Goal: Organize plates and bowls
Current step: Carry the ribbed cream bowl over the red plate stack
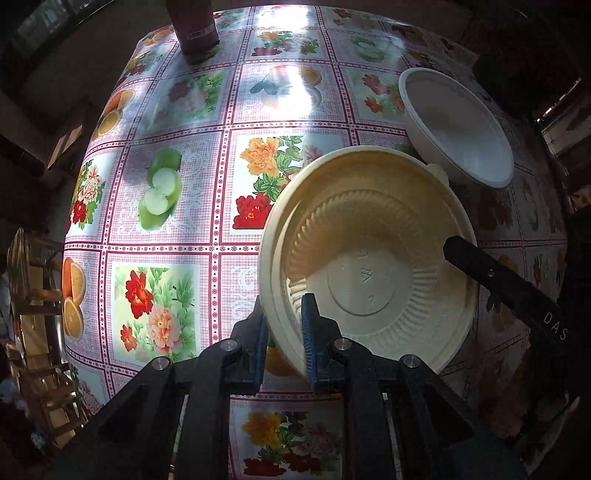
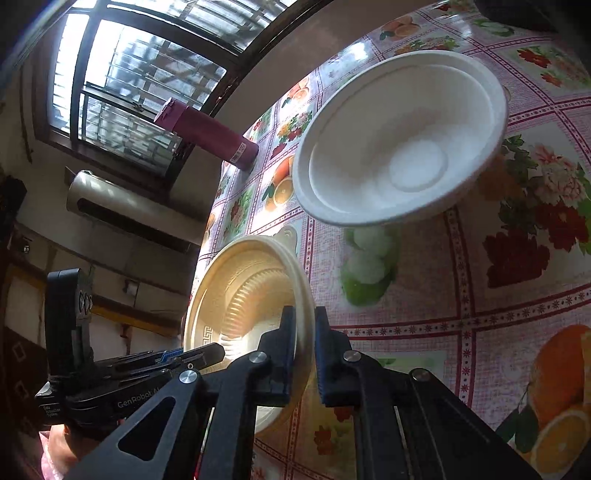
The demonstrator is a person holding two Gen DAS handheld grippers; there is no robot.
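A cream ribbed bowl (image 1: 373, 258) sits on the flowered tablecloth, seemingly nested in another cream bowl. My left gripper (image 1: 283, 332) is shut on its near rim, one finger inside and one outside. My right gripper (image 2: 305, 332) is shut on the opposite rim of the cream bowl (image 2: 243, 295); one of its fingers (image 1: 491, 275) shows at the right of the left wrist view. A white bowl (image 1: 456, 125) stands empty just beyond the cream one, and it also shows in the right wrist view (image 2: 402, 136).
A maroon bottle (image 1: 195, 26) stands at the table's far left edge, also visible in the right wrist view (image 2: 207, 134). The tablecloth (image 1: 177, 177) spreads left of the bowls. Wooden chairs (image 1: 33, 295) stand off the table's left side.
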